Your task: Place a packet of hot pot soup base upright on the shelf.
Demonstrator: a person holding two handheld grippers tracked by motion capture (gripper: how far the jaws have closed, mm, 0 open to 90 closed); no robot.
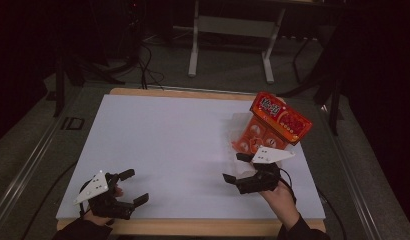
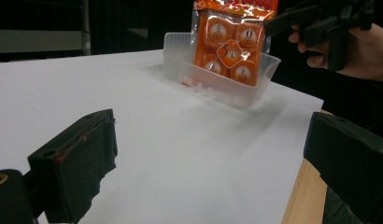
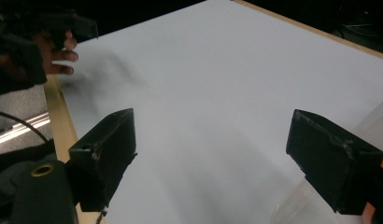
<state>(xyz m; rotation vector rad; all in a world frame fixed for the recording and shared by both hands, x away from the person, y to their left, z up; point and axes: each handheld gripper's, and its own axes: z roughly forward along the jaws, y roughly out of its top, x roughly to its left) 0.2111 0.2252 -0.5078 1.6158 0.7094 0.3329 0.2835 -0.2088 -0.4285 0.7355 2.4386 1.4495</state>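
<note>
The orange snack bag [image 1: 279, 120] stands in a clear tray [image 2: 213, 79]; right gripper [image 1: 240, 169] just beside the tray, left gripper [image 1: 134, 186] well apart, both jaws wide and empty.

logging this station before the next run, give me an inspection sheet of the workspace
surface: white sheet on a wood-edged table, bare apart from the job's things
job's things: orange snack pack standing tilted in a clear plastic tray at the far right of the sheet
clutter: nothing seen
grippers: left gripper open, near the front left corner, holding nothing; right gripper open, just in front of the tray, holding nothing
cables: one trails from the right gripper; more lie on the floor beyond the table
surroundings: dark room, grey floor, white frame legs behind the table
</note>
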